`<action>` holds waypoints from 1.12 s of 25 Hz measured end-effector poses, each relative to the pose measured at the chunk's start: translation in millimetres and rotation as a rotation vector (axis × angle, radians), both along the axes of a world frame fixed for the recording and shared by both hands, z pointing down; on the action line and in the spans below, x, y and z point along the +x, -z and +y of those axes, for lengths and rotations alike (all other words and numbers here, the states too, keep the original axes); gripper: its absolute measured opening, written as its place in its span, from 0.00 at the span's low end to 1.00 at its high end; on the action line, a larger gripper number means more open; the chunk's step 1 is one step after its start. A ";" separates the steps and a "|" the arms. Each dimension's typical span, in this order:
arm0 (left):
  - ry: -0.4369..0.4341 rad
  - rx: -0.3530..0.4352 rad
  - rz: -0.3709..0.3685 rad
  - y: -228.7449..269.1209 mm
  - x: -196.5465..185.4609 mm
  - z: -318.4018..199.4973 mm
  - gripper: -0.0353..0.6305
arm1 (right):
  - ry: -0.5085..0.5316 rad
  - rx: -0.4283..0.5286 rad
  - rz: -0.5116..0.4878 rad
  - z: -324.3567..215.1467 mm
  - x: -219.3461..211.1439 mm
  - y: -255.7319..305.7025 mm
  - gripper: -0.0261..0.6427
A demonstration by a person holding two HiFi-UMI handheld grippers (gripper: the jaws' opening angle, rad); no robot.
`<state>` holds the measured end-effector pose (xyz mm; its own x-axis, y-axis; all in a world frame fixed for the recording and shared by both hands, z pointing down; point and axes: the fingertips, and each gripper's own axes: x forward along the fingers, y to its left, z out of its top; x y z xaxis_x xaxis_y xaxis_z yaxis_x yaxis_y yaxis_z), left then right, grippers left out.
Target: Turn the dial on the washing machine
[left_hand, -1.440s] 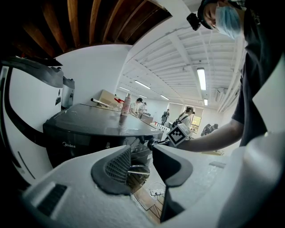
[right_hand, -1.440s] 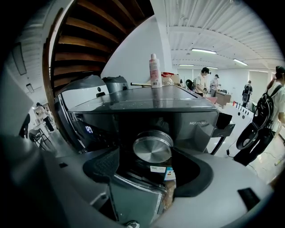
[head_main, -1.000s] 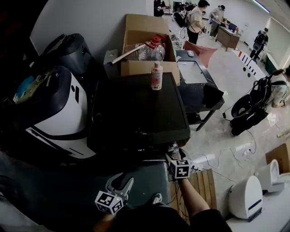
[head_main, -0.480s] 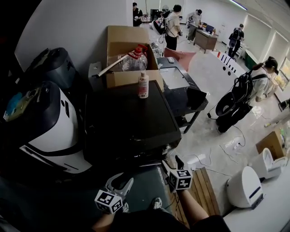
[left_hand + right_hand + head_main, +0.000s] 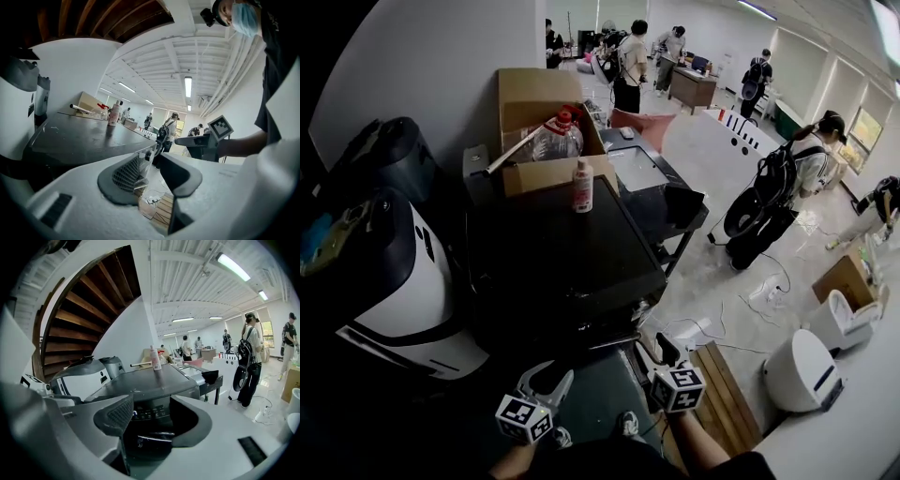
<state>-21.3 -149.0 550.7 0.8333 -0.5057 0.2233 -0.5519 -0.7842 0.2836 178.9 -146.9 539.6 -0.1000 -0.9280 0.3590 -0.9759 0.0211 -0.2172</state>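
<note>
- Since a second ago the right hand-held gripper has drawn back and down from the washing machine's front right corner, and it now hangs just short of that edge. The left hand-held gripper sits where it was.
- Head view: both hand-held grippers point up at the machine's dark front, the left one lower and well apart from the right. A pink-white bottle stands on the far edge of the black lid, well beyond both. A cardboard box lies behind it. A wooden pallet lies on the floor just right of the right hand-held gripper.
- Left gripper view: the left hand-held gripper has its jaws wide apart and closing, with nothing between the pads. Just past its tips, in line with the gap, is the machine's front corner with the small round dial. The right hand-held gripper shows beyond to the right, level with that corner.
- Right gripper view: the right hand-held gripper has its jaws apart and closing, holding nothing. Straight ahead through the gap is the machine's control panel, near but not touched. The dial cannot be made out here. The bottle stands far ahead on the lid.
</note>
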 end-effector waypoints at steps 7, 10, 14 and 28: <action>-0.066 0.028 -0.006 4.5 -16.3 -1.8 0.20 | -0.060 0.058 -0.008 20.9 -26.7 18.7 0.30; -0.089 0.040 -0.009 7.2 -24.0 -0.7 0.18 | -0.080 0.072 -0.024 29.2 -41.0 23.7 0.24; -0.113 0.054 -0.013 6.6 -35.2 2.5 0.16 | -0.099 0.100 -0.044 39.2 -57.0 27.8 0.14; -0.140 0.053 -0.036 -3.4 -59.8 17.6 0.07 | -0.109 0.121 -0.058 67.3 -91.0 24.4 0.04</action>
